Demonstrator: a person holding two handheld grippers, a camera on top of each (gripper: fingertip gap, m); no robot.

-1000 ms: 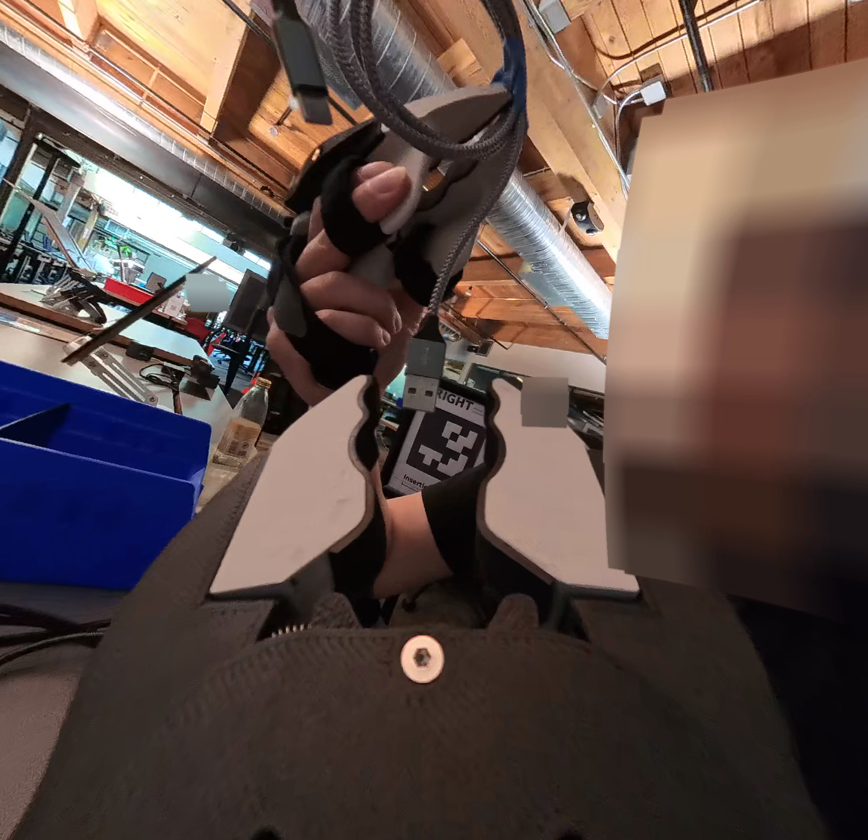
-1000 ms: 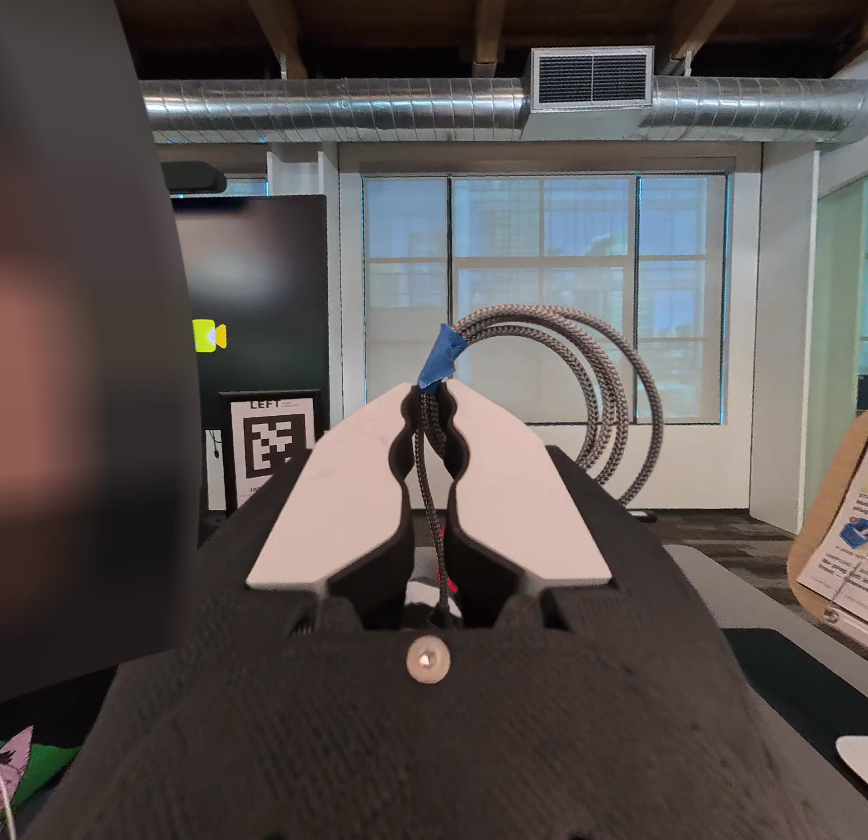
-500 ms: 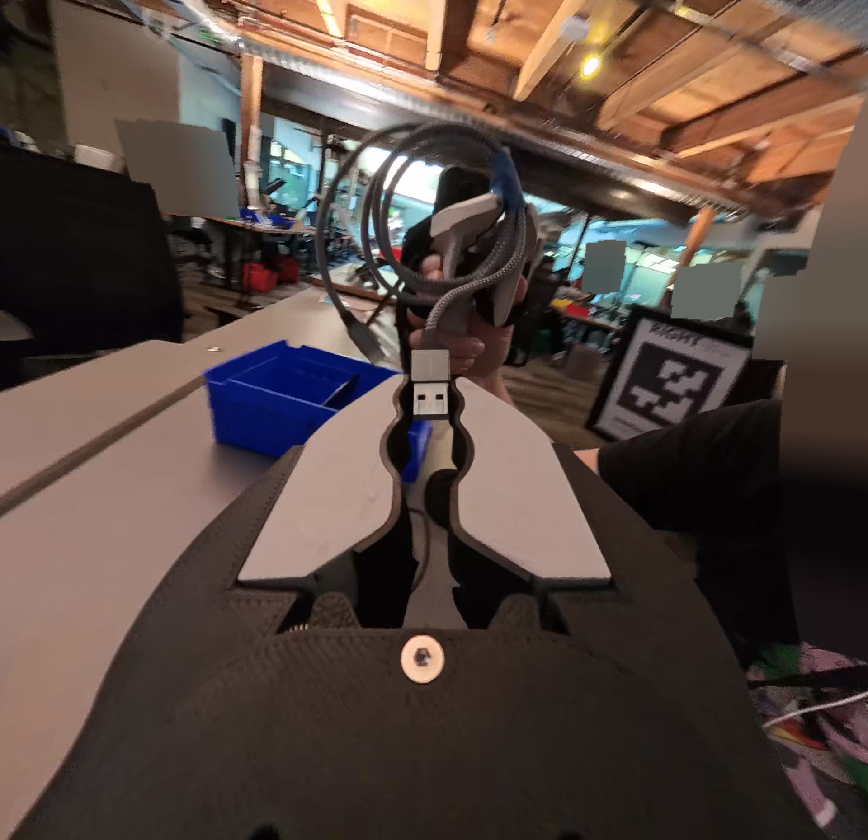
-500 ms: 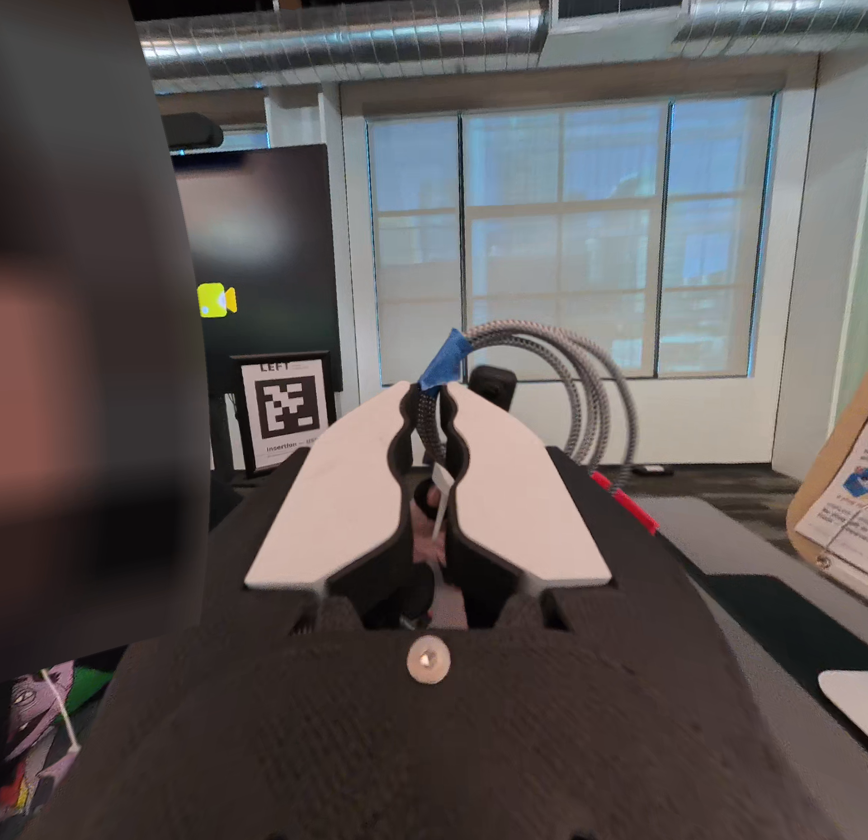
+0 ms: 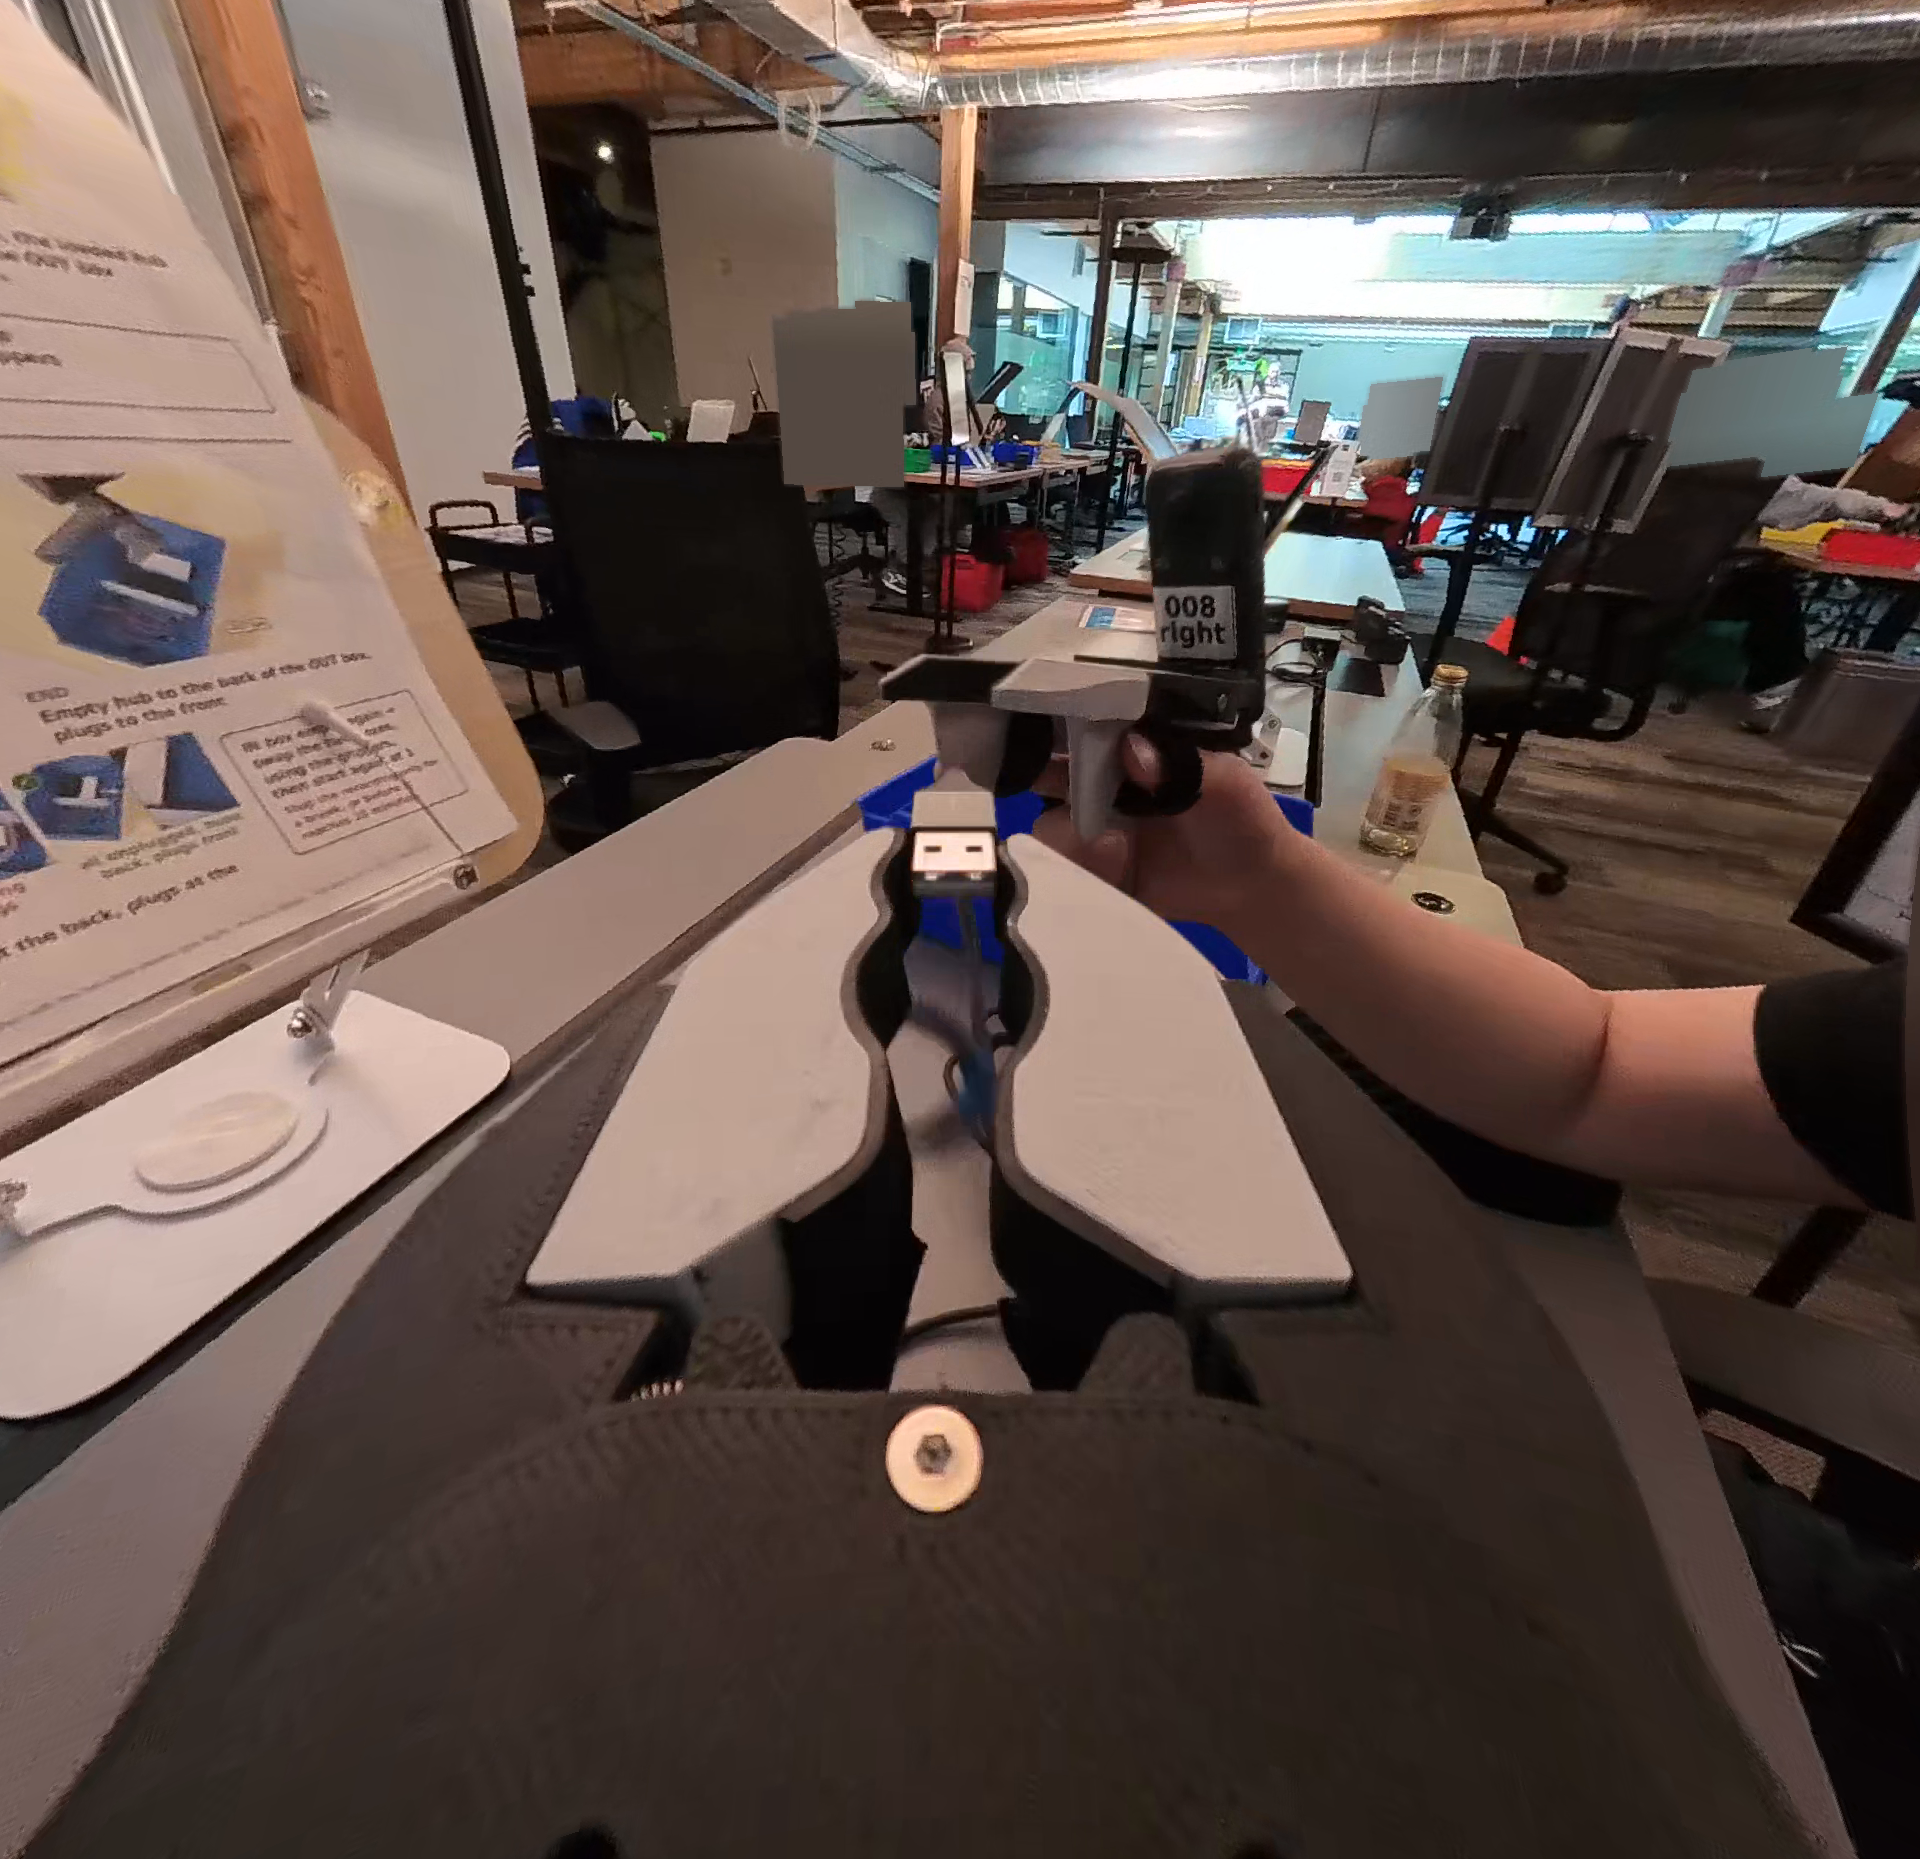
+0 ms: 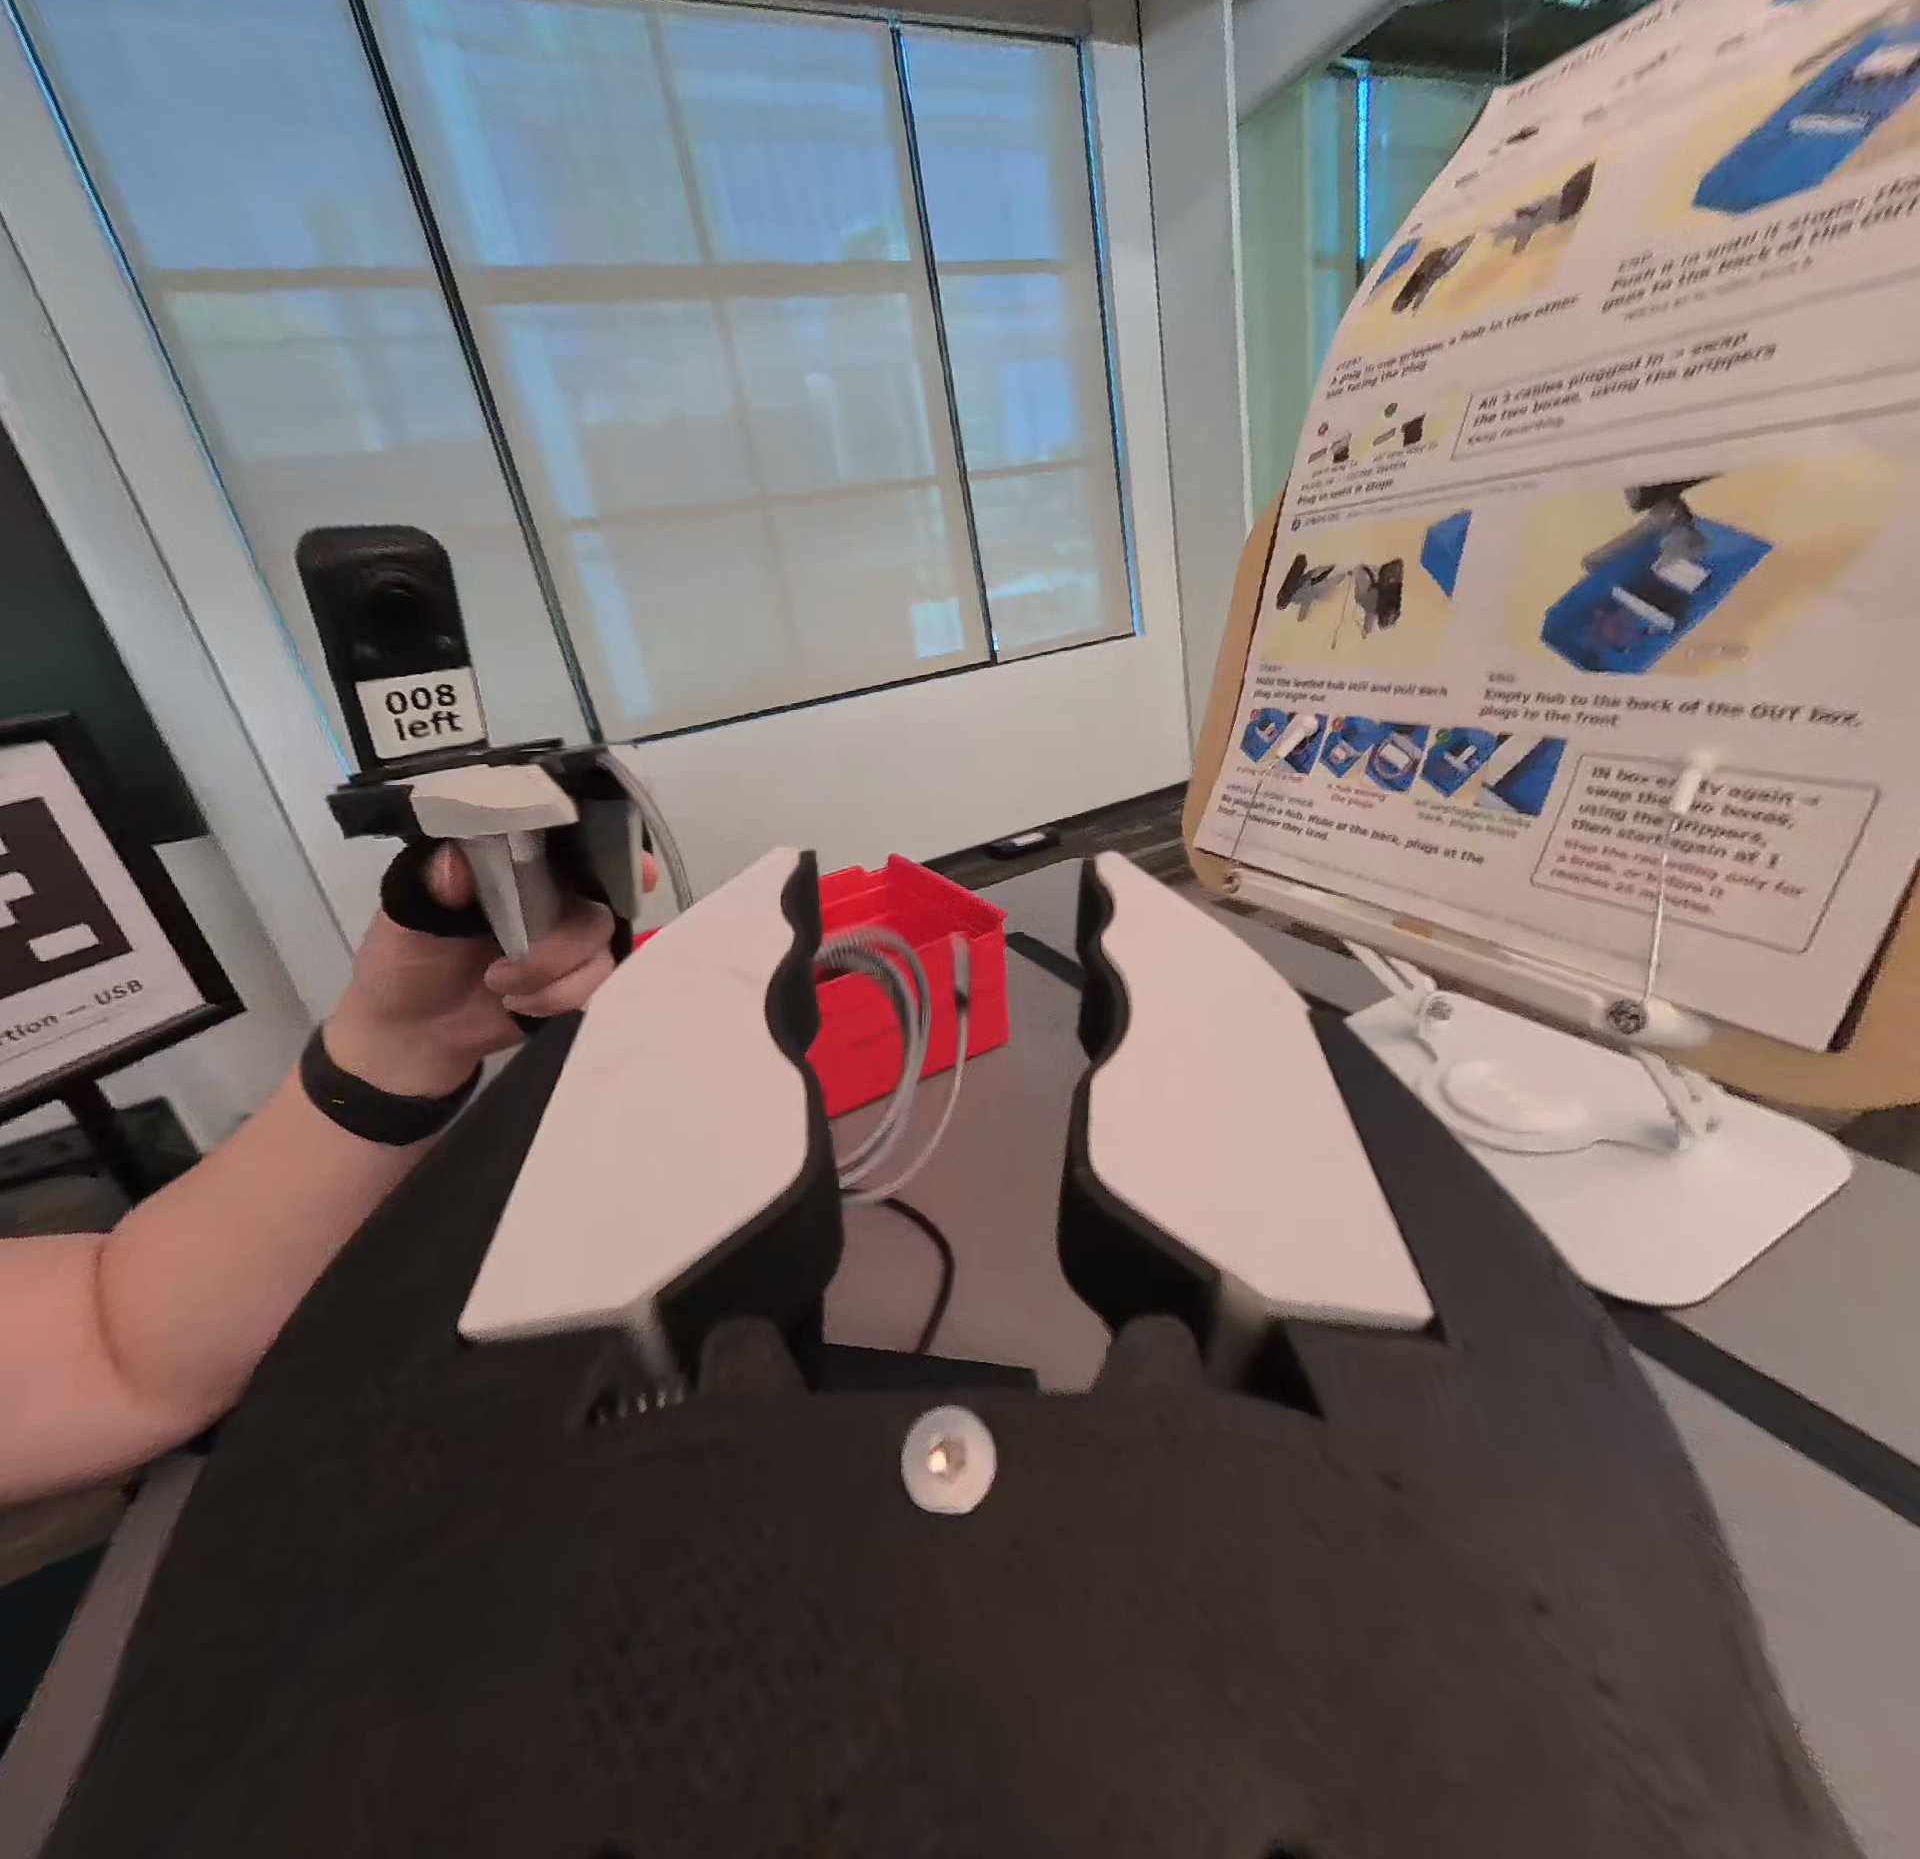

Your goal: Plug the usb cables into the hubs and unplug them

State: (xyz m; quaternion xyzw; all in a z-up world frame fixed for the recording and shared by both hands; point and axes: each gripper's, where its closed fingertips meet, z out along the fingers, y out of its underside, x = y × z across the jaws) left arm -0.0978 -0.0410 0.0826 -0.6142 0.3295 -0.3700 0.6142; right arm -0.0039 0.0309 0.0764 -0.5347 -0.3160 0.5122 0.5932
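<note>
Between the fingertips of the left gripper (image 5: pixel 951 874) sits a USB plug (image 5: pixel 954 853), clamped so that its metal mouth points straight ahead along the fingers; the long axis of the plug runs with the gripper's own. Its cable (image 5: pixel 971 1071) drops back through the gap behind the tips. From the right wrist view the rest of that cable (image 6: pixel 899 1061) hangs in loose loops below the left hand (image 6: pixel 468 968), in front of a red bin (image 6: pixel 914 952).

Ahead of the plug, slightly to its right, stands the right gripper (image 6: pixel 940 910), its fingers spread wide with nothing between them. Just beyond the plug tip lies a blue bin (image 5: pixel 1242 874), mostly hidden behind the right hand (image 5: pixel 1184 843).

No hub shows in either view, so the coming move likely turns on the free right gripper fetching one and lining its port up with the plug's axis. An instruction sheet (image 5: pixel 177 604) stands off to the left.
</note>
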